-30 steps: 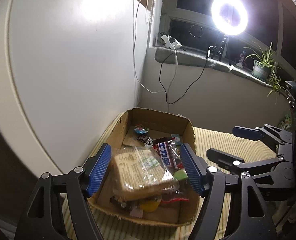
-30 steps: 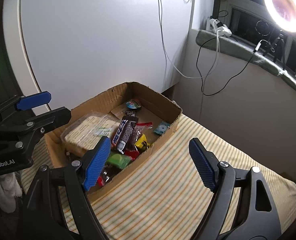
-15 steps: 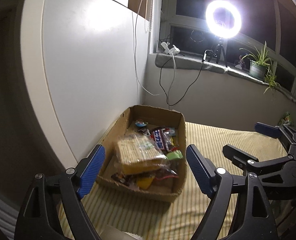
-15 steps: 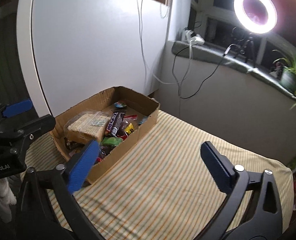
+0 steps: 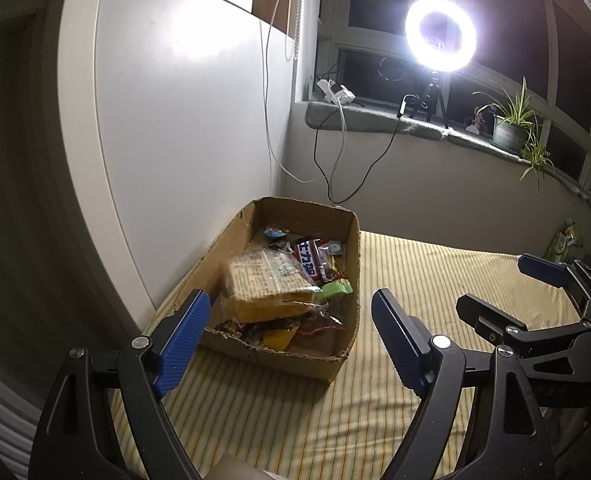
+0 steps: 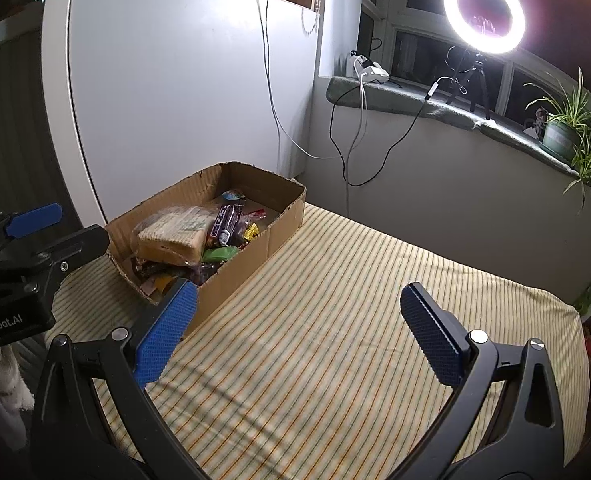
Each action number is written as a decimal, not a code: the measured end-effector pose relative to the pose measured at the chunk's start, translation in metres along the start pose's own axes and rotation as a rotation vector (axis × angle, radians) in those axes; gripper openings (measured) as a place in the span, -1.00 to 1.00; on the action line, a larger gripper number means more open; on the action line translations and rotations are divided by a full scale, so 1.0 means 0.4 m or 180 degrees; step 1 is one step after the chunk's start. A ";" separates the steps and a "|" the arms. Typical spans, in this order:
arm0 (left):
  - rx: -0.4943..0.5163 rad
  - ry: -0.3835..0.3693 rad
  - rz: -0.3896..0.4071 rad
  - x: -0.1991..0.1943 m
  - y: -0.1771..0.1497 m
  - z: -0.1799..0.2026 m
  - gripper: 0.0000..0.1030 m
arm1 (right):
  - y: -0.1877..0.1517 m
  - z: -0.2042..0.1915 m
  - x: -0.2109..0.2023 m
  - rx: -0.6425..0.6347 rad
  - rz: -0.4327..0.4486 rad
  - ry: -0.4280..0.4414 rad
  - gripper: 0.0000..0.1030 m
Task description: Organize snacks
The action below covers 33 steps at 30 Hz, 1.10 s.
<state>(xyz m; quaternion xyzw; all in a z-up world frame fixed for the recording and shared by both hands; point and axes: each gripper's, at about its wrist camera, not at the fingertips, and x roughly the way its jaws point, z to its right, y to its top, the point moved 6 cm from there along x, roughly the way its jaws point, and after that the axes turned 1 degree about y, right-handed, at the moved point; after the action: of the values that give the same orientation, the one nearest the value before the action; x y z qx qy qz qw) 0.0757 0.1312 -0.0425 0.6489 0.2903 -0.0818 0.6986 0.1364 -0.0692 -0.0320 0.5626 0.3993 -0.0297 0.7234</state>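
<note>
1. Striped bedding (image 6: 335, 280) runs under a dark window and a ring light (image 5: 440, 34).
2. Snacks (image 5: 291, 280) fill the box (image 5: 279, 354) by the white panel.
3. Left gripper (image 5: 287, 344) and right gripper (image 6: 295, 332) hover wide, empty.
4. Sorting looks finished; next, probably only a check.

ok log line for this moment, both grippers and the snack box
left gripper: open, empty | right gripper: open, empty | cardboard box: on striped cloth, snacks inside
</note>
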 end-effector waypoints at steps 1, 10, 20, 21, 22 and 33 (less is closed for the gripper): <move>-0.0009 -0.0012 -0.0009 -0.002 -0.002 0.002 0.62 | -0.002 -0.001 -0.003 0.0003 0.0003 0.0003 1.00; -0.0009 -0.0030 0.0002 -0.005 -0.005 0.009 0.62 | -0.005 0.005 -0.014 0.0024 0.0028 0.0014 1.00; -0.0005 -0.0038 0.0015 -0.011 -0.005 0.012 0.62 | -0.012 -0.001 -0.020 0.0007 0.0023 -0.0013 1.00; -0.0008 -0.0040 0.0014 -0.011 -0.006 0.012 0.62 | -0.011 -0.001 -0.019 0.0004 0.0024 -0.0024 1.00; -0.0011 -0.0039 0.0013 -0.011 -0.006 0.012 0.62 | -0.012 -0.001 -0.019 0.0005 0.0023 -0.0029 1.00; 0.0002 -0.0035 0.0037 -0.016 -0.005 0.014 0.62 | -0.019 -0.010 -0.023 0.0025 0.0029 -0.0028 1.00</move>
<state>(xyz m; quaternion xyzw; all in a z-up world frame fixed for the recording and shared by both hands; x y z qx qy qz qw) 0.0709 0.1240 -0.0410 0.6504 0.2827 -0.0814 0.7004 0.1242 -0.0724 -0.0324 0.5671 0.3934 -0.0305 0.7230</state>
